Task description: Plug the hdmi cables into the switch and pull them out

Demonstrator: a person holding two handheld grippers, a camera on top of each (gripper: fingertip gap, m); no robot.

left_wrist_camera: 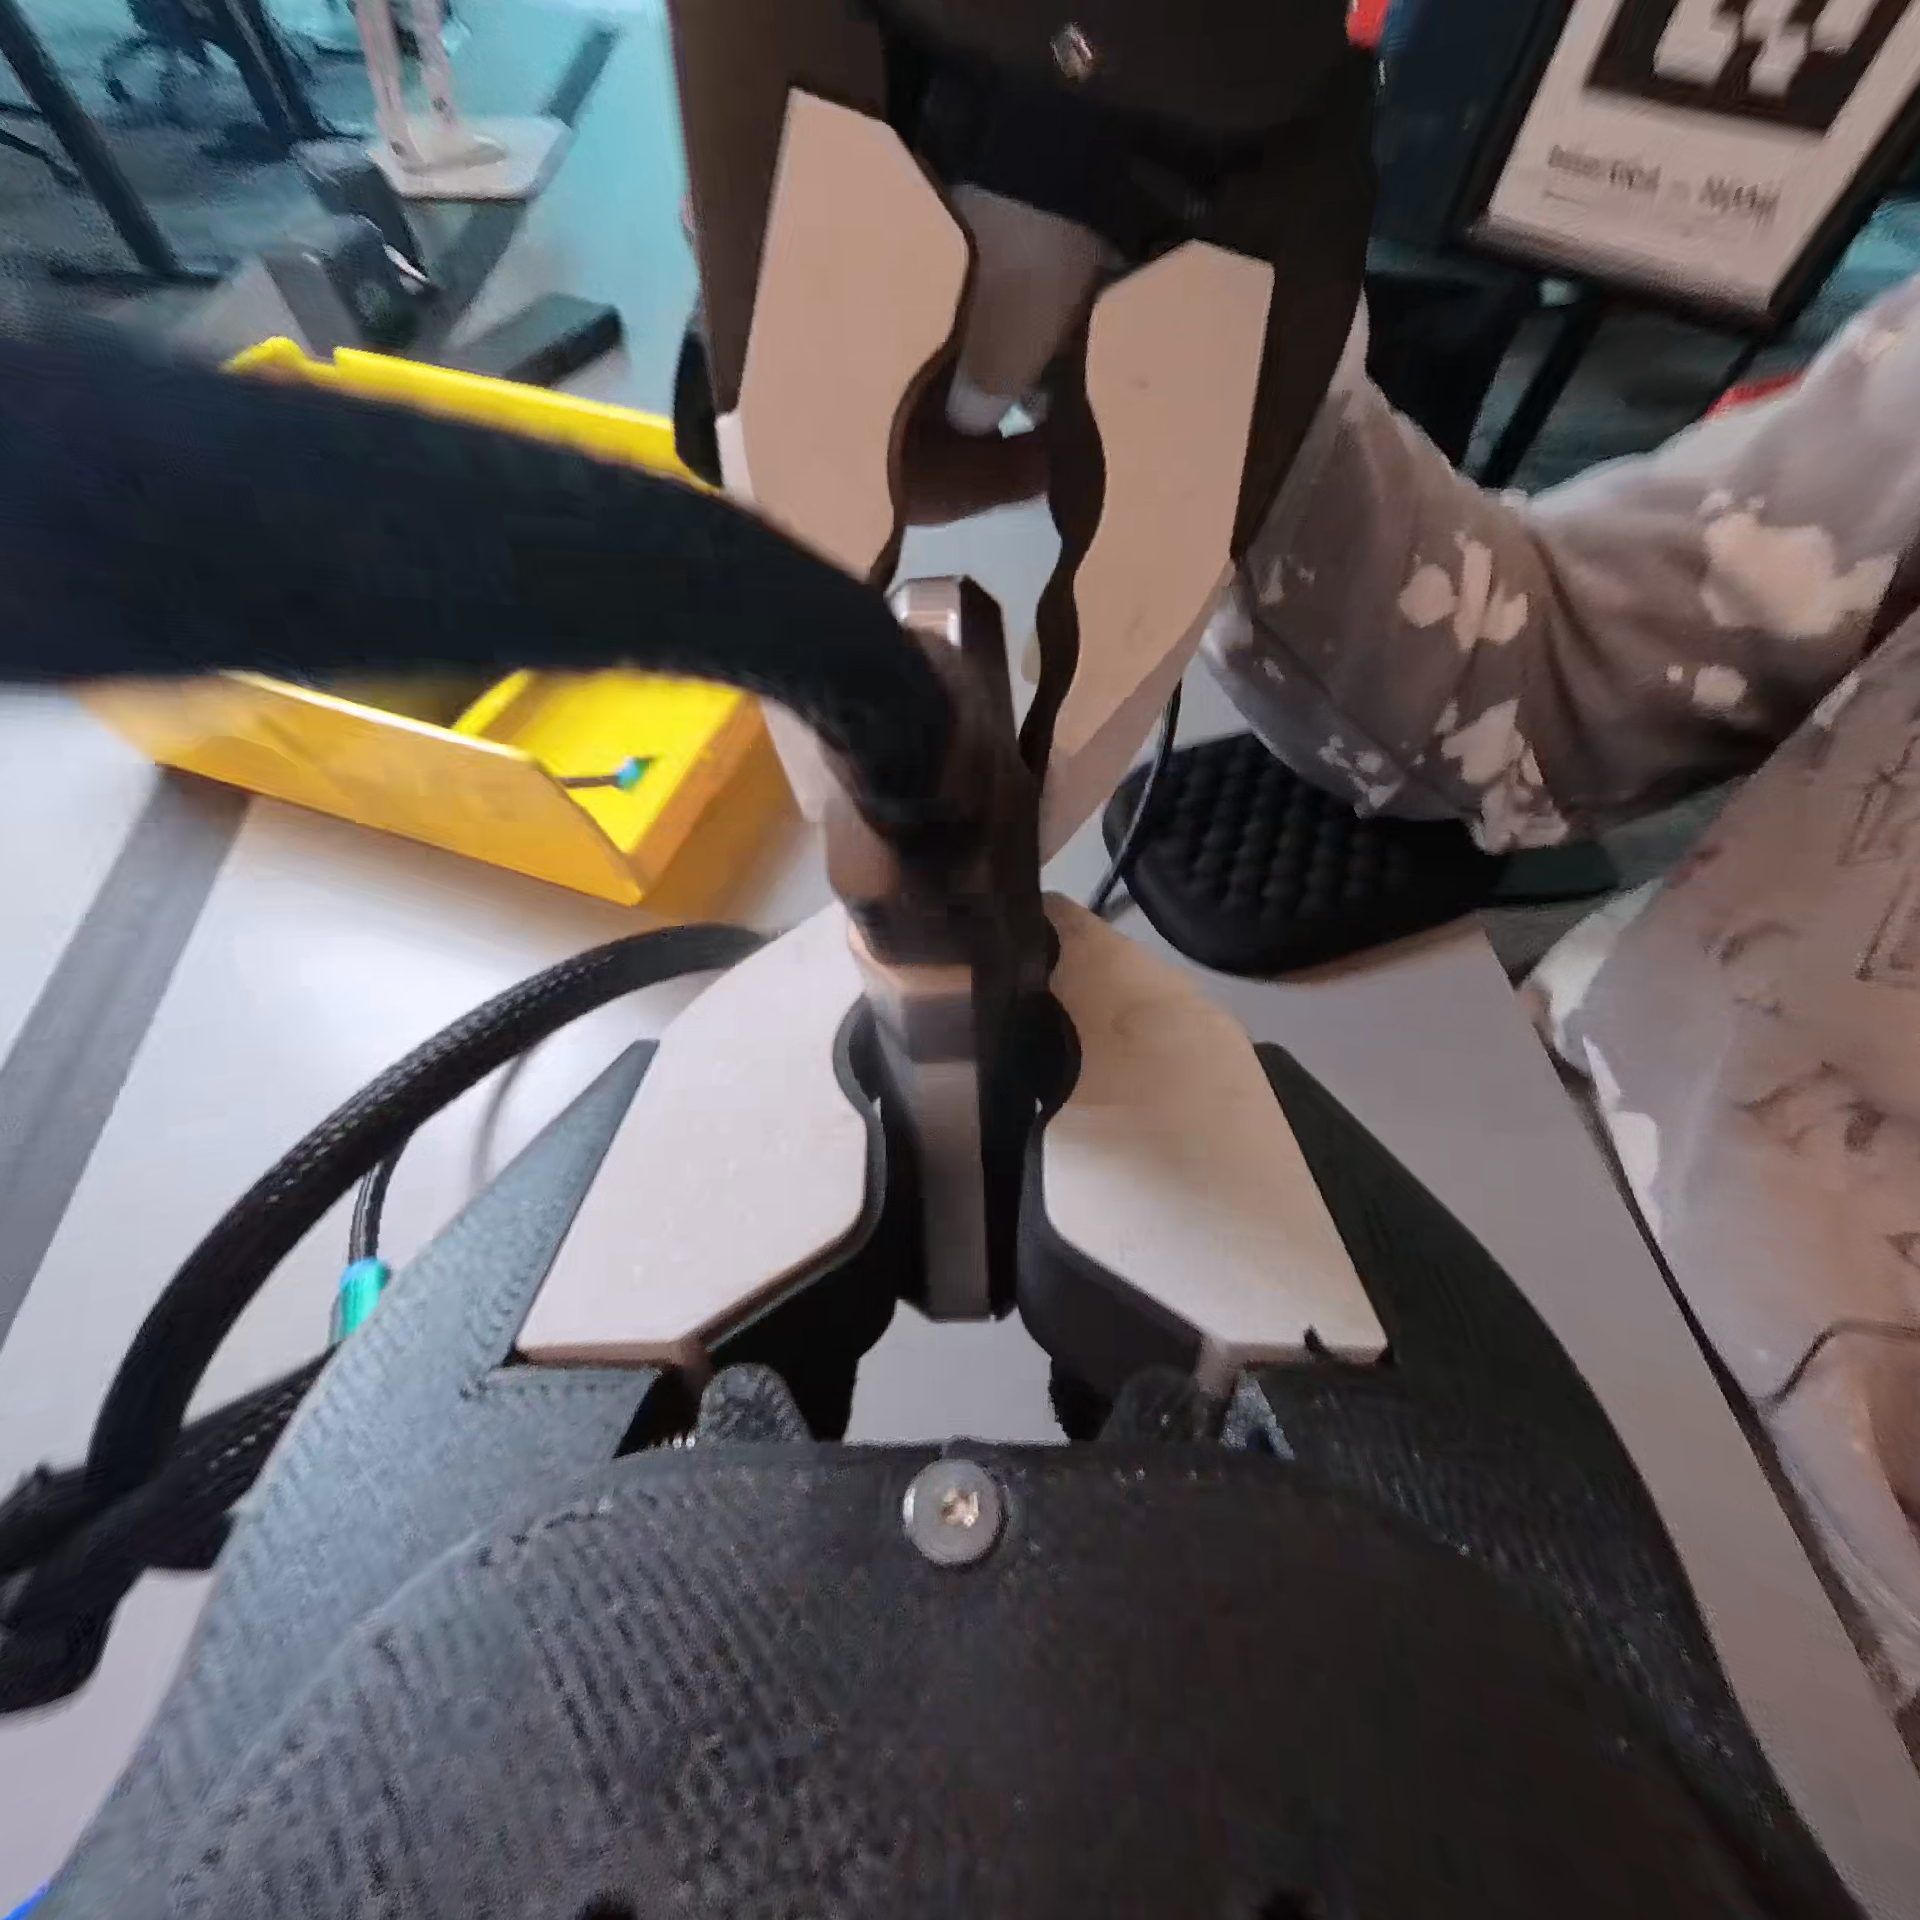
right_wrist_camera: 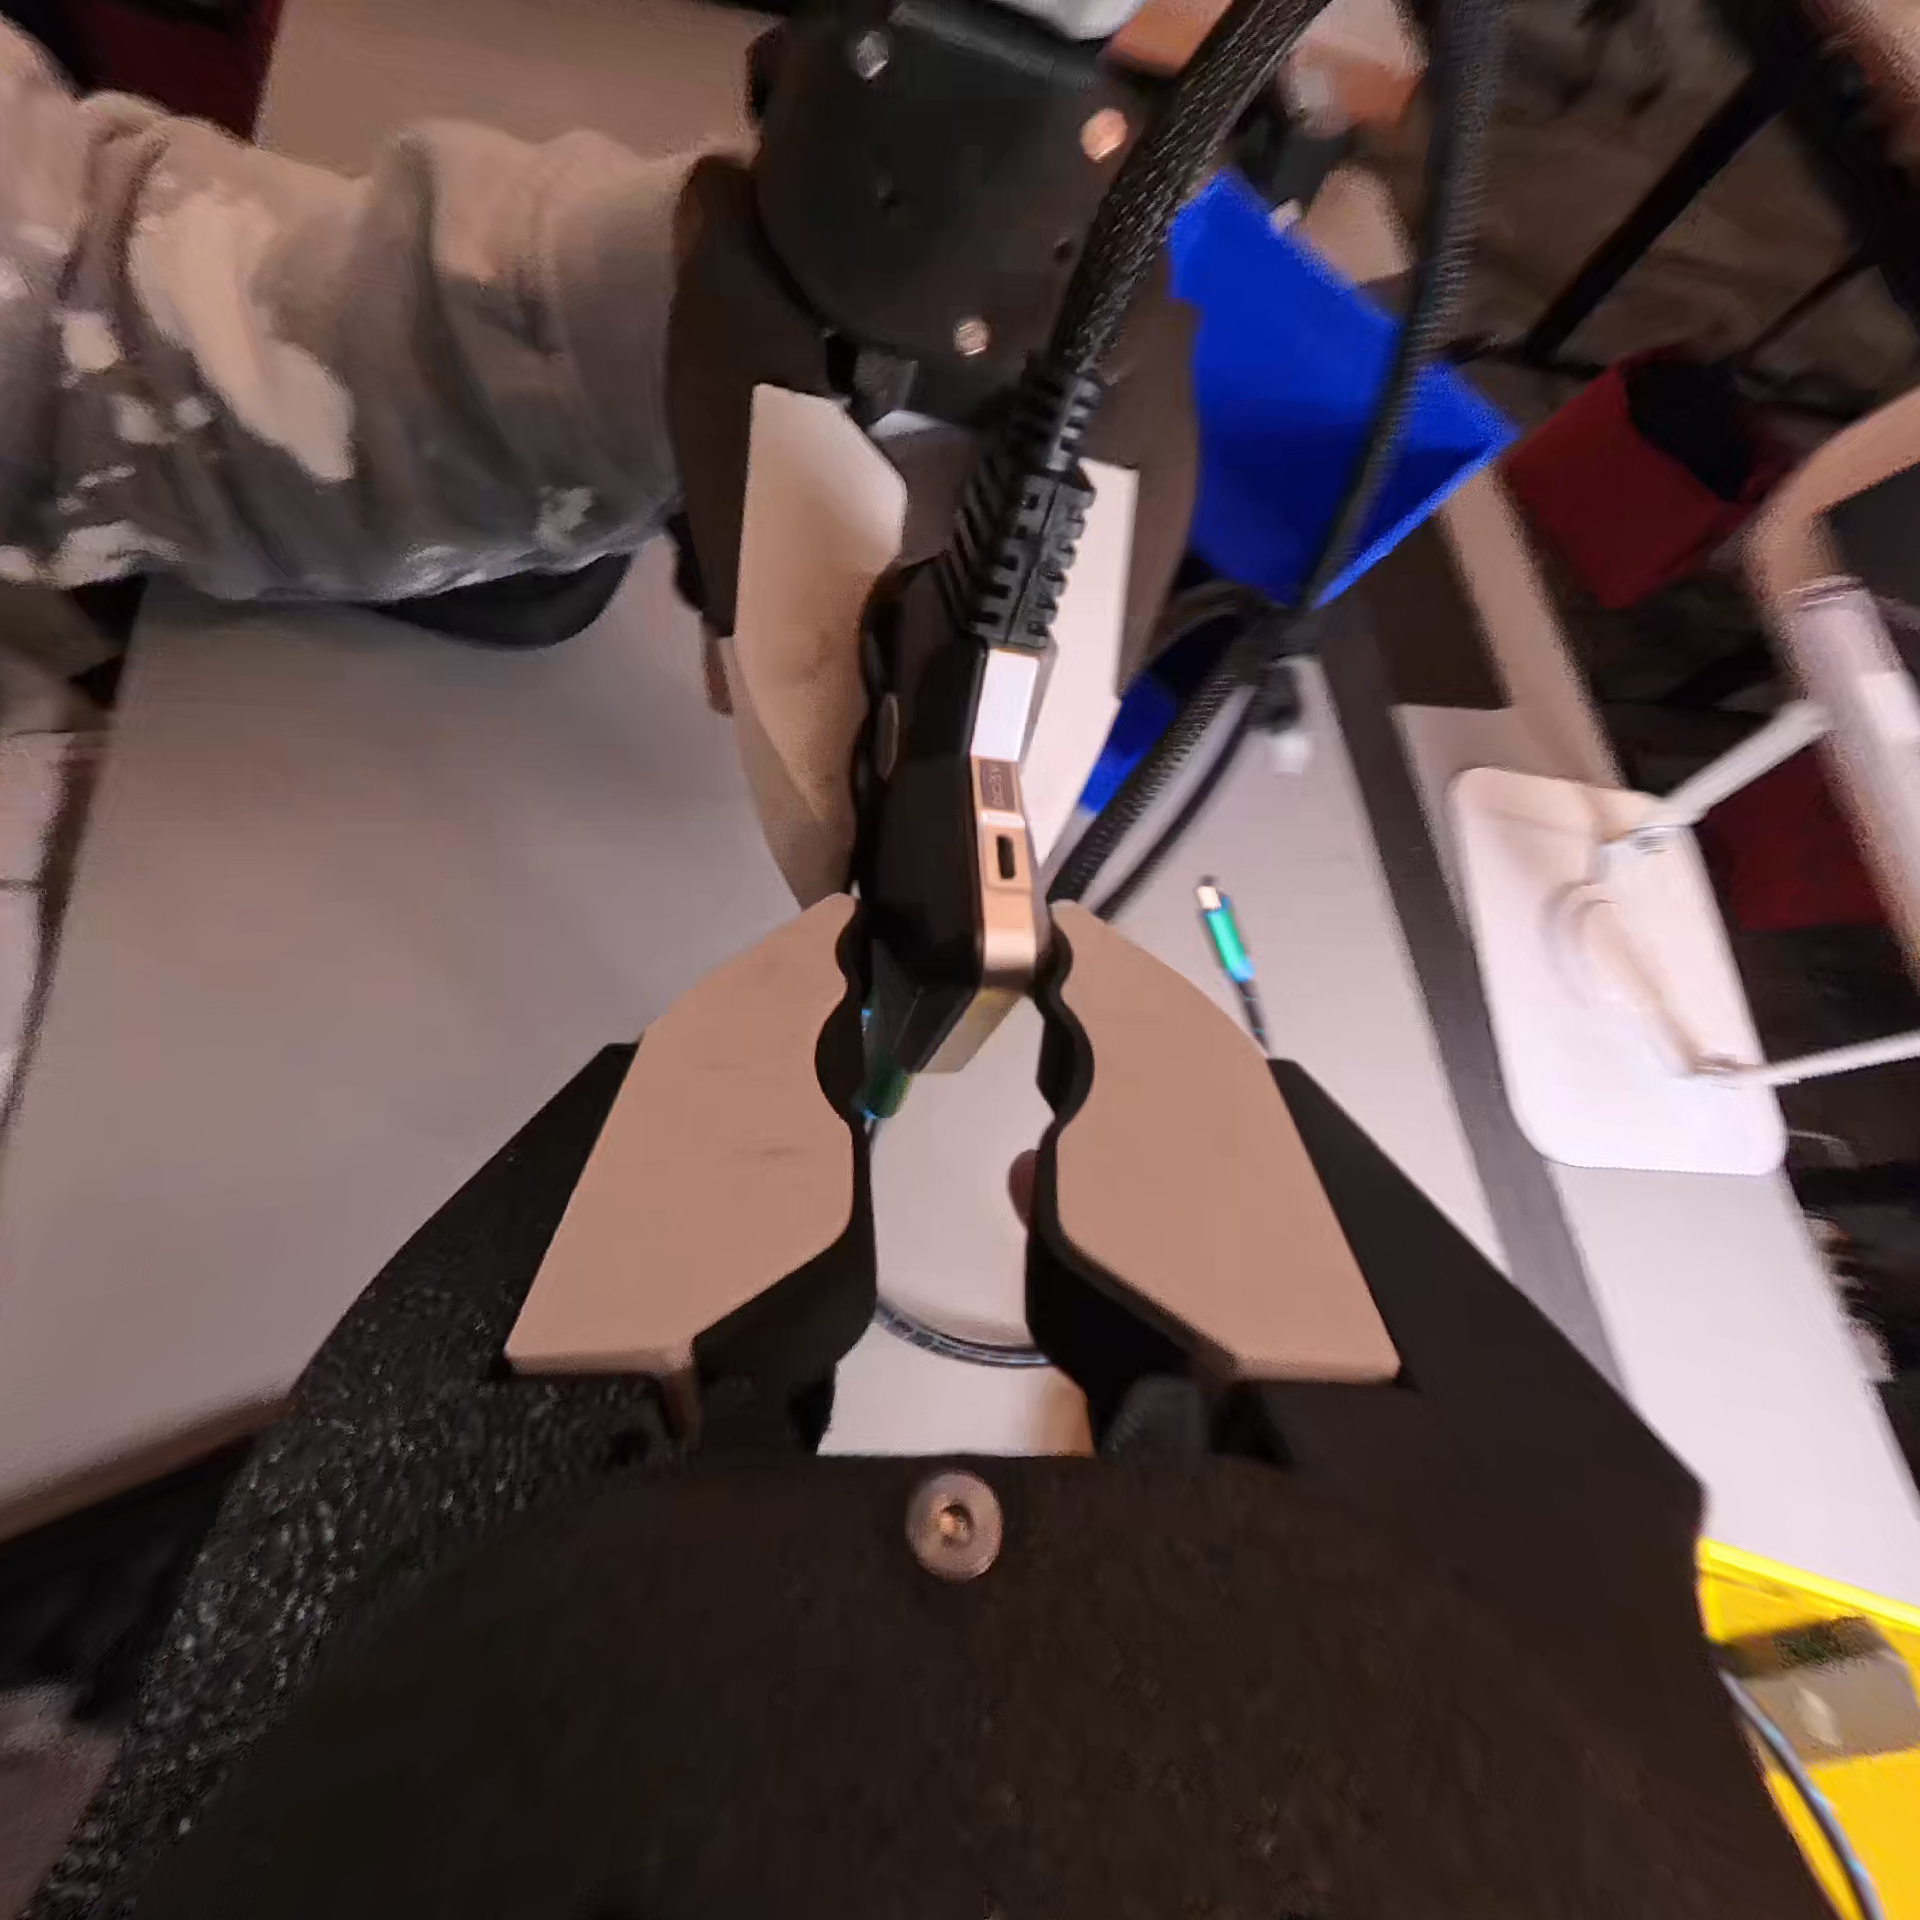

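The switch [right_wrist_camera: 971, 883] hangs in the air above the table [right_wrist_camera: 364, 935], its long axis running from one gripper to the other. The right gripper [right_wrist_camera: 951, 971] clamps its near end; the left gripper [left_wrist_camera: 961, 997] clamps the opposite end, where the HDMI cable [right_wrist_camera: 1039, 520] is plugged in.

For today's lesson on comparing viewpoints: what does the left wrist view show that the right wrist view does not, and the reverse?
Left wrist view only: a black ridged mat and a framed black-and-white sign.

Right wrist view only: a blue plastic bin, a loose green-tipped cable and an empty port on the grey metal switch.

Both: the switch held between both pairs of jaws, a thick black braided cable plugged into it, a yellow bin and the grey table.
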